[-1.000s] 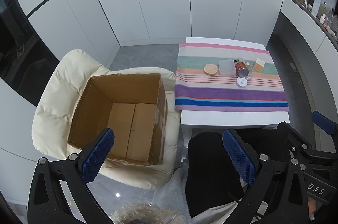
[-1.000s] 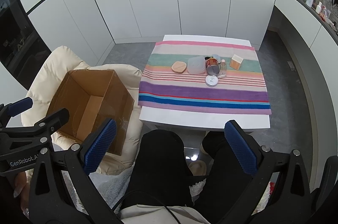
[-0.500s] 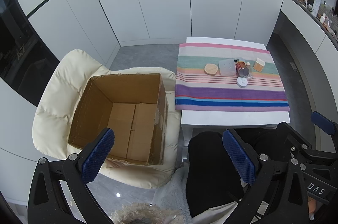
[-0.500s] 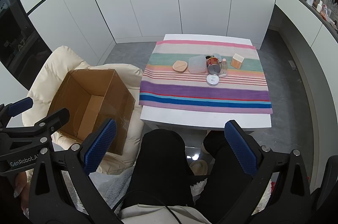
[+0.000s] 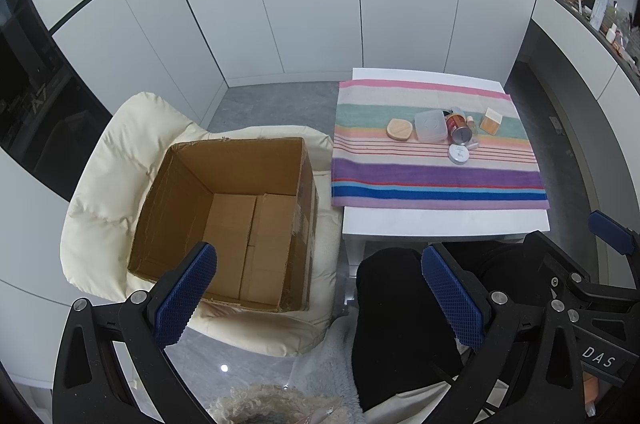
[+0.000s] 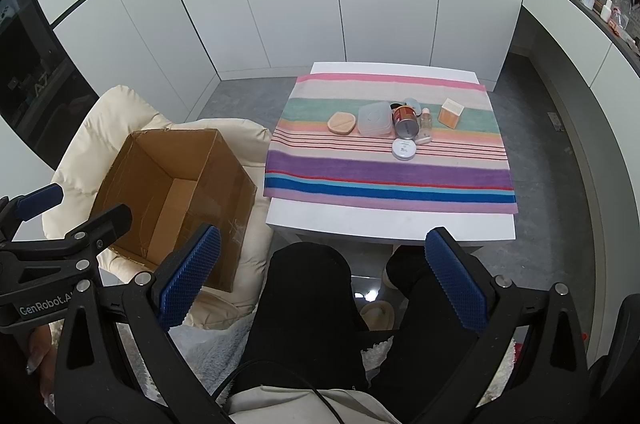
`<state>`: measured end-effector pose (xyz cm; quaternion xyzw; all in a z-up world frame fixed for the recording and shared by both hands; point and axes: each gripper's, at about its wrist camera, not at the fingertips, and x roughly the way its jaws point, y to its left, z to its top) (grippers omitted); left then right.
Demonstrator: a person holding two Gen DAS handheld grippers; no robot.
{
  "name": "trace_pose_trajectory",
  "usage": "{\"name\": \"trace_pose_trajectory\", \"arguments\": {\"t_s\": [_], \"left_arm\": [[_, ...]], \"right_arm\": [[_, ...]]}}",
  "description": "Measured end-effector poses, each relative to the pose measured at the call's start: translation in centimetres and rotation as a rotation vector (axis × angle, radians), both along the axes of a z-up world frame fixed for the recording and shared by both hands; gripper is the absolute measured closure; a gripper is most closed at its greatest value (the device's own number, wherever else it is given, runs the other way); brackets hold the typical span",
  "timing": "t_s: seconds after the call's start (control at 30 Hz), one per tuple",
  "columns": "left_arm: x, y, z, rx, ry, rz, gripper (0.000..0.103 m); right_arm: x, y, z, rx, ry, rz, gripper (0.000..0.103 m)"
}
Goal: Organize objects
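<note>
Hand-held grippers were both held low and close to the person's lap, aimed forward over dark-trousered knees, well short of the worktop. Left hand-held gripper hung above the near edge of the box, right hand-held gripper above the knees; part of a hand showed at the lower left of the right view.

Box was brown cardboard, open-topped, with only its folded bottom flaps visible inside, and sat on a cream padded chair just left of the worktop. A striped cloth covered most of the white worktop. On it, in a loose row, lay a round wooden lid, a translucent tub, a red can on its side, a small bottle, a tan cube and, nearer, a white round tin.

Jaws of both hand-held grippers stood wide apart, blue pads facing inward, holding and touching nothing
</note>
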<state>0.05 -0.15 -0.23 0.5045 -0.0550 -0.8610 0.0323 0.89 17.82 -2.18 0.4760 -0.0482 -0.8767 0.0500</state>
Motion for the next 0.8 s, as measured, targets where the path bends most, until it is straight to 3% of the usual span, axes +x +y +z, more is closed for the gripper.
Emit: {"name": "trace_pose_trajectory", "arguments": {"t_s": [0.47, 0.8], "left_arm": [[-0.3, 0.6, -0.6, 0.01, 0.0, -0.004, 0.0], [-1.2, 2.7, -2.3, 0.041, -0.049, -0.045, 0.0]], "right_arm": [[-0.3, 0.6, -0.1, -0.005, -0.008, 0.001, 0.0], [-1.0, 2.8, -1.0, -0.017, -0.024, -0.026, 0.0]]}}
